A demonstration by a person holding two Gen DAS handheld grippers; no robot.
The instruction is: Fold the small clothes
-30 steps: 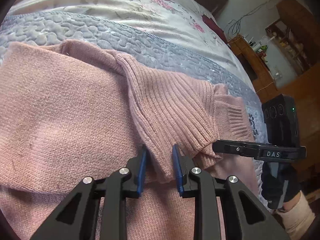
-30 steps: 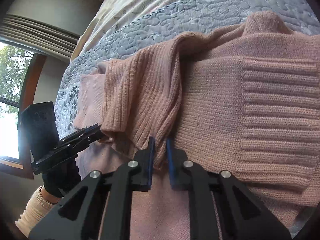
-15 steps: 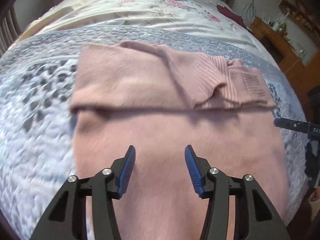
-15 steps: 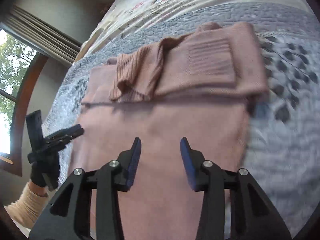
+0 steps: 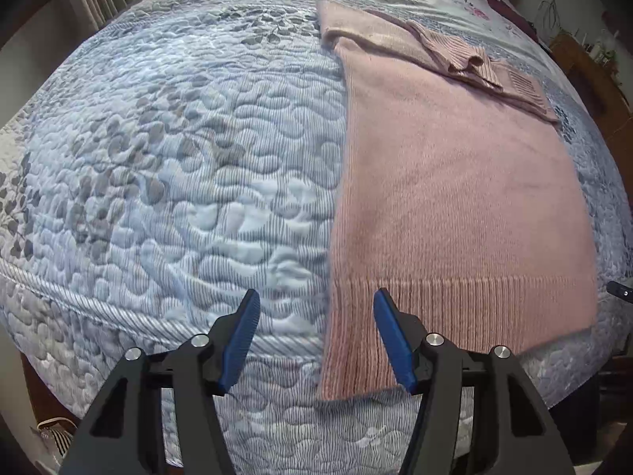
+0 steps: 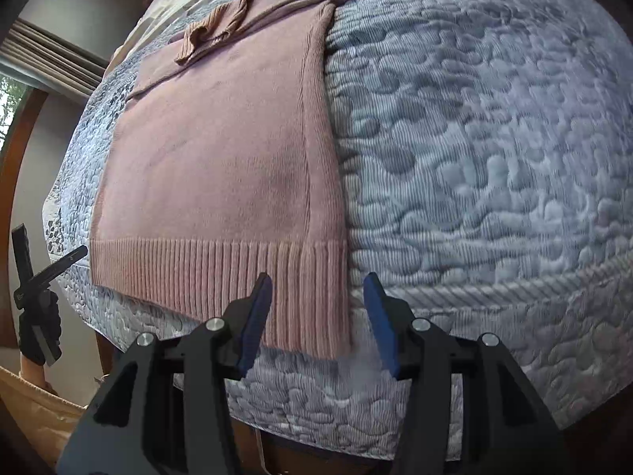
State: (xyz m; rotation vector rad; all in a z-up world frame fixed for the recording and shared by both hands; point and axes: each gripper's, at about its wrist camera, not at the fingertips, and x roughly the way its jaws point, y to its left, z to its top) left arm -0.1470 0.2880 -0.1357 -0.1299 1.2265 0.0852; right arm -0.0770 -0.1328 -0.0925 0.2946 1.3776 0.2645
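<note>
The pink knit sweater (image 5: 455, 198) is spread on the quilted bedspread (image 5: 178, 158), sleeves folded across its far end, ribbed hem (image 6: 221, 273) draped over the near edge. The left gripper (image 5: 314, 336) and right gripper (image 6: 318, 318) are held wide apart and empty, one at each hem corner. If only one layer is pinched, or the corners are raised unevenly, the fold is likely skewed and the sleeves dislodged.

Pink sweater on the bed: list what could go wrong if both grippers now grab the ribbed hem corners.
1. The pink sweater's ribbed hem hangs over the quilt edge; a pull toward the person may slide it off.
2. The left gripper and right gripper are open at the corners and may pinch quilt too.
3. The folded sleeves lie loose and could spill.
</note>
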